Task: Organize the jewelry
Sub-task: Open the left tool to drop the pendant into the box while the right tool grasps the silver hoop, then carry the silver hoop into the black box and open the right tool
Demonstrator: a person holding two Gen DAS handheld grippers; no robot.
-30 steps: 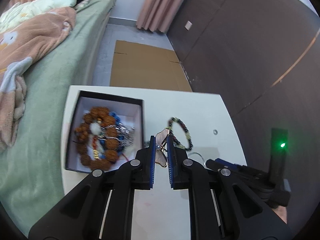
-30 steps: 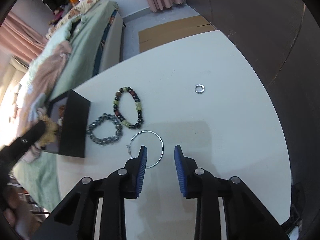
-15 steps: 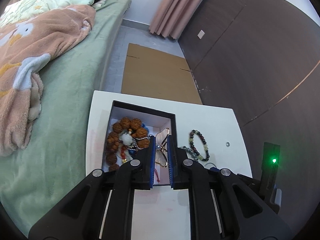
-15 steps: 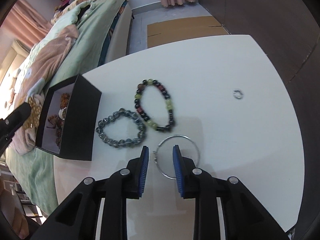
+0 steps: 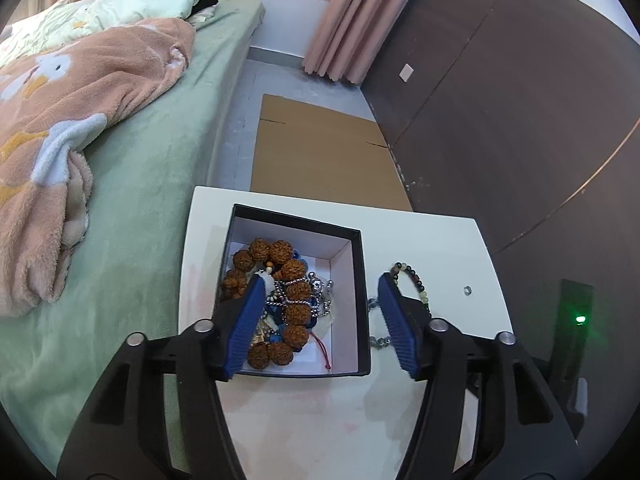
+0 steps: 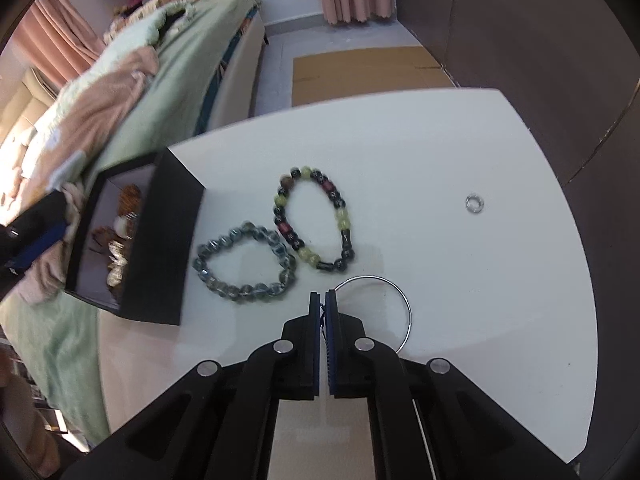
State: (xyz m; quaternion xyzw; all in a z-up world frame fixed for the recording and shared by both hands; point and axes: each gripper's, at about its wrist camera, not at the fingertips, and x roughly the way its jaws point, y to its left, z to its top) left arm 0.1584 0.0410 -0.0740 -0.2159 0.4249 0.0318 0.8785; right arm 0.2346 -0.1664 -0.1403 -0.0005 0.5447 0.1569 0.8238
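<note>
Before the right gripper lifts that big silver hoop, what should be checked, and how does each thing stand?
1. Right gripper shut on the hoop: ok; the jaws are pinched at its left edge.
2. Grip firm enough to lift: cannot tell; the wire is thin and held only at the rim.
3. Left gripper open and empty: ok.
4. Left gripper out of the way of the box: not ok; it hangs over the opening.
5. Room in the box: ok; white floor shows beside the pile.
6. Grey bracelet away from the hoop: ok; a gap shows.

Black box [image 5: 362,280] holds jewelry; bracelets [image 6: 312,220] beside.
</note>
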